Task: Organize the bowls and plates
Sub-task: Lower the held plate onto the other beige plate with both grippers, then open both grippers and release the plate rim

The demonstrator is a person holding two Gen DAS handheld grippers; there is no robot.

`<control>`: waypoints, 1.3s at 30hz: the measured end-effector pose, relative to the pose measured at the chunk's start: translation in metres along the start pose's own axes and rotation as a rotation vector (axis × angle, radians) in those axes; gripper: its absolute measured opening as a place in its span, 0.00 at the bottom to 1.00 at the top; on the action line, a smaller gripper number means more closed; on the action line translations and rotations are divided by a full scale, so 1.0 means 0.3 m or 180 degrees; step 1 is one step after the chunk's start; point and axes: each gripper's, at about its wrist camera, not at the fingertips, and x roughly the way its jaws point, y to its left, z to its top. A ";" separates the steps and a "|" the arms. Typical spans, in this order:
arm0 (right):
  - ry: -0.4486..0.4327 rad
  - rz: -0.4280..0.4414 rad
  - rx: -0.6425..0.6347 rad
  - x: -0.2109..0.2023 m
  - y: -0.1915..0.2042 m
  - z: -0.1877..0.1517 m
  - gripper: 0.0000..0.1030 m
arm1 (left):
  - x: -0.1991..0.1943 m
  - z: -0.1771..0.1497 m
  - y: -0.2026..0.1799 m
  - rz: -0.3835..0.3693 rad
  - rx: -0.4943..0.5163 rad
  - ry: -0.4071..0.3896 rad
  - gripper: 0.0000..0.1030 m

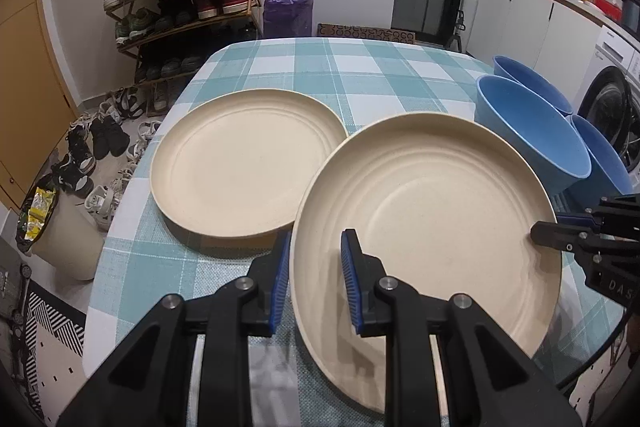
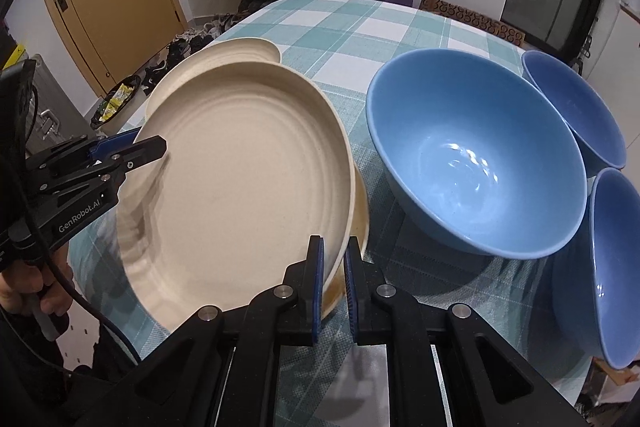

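On the left of the tabletop [image 1: 360, 67], with its blue-green check cloth, a cream plate [image 1: 244, 163] lies flat near the left edge. It looks like the spot where plates get stacked.

Next to it, a second cream plate [image 1: 428, 219] is held up in the air and tipped, its left rim over the first plate's edge. Two grippers hold it, likely because it is wide and would wobble with only one grip. The left hand-held gripper [image 1: 316, 279] pinches the near rim, one blue pad under and one on top. The right hand-held gripper [image 2: 334, 287] is squeezed tight on the rim on the other side.

I think this plate is being set down onto the flat one. It must slide left a bit more first, or it could land crooked.

On the right, three blue bowls [image 2: 476, 155] sit close together, touching, not yet nested. They are probably next.
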 end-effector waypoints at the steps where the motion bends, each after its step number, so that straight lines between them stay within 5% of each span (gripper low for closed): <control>1: -0.0015 -0.0025 -0.0010 0.003 0.003 -0.005 0.11 | 0.003 -0.003 -0.003 0.0027 0.0001 -0.0007 0.22; 33: -0.0458 -0.0484 0.0048 0.075 0.019 -0.111 0.15 | 0.073 -0.084 -0.013 0.0109 0.0032 -0.0027 0.26; 39: -0.0483 -0.0407 0.0043 0.077 0.018 -0.115 0.25 | 0.077 -0.092 0.007 0.0059 -0.0045 0.0010 0.44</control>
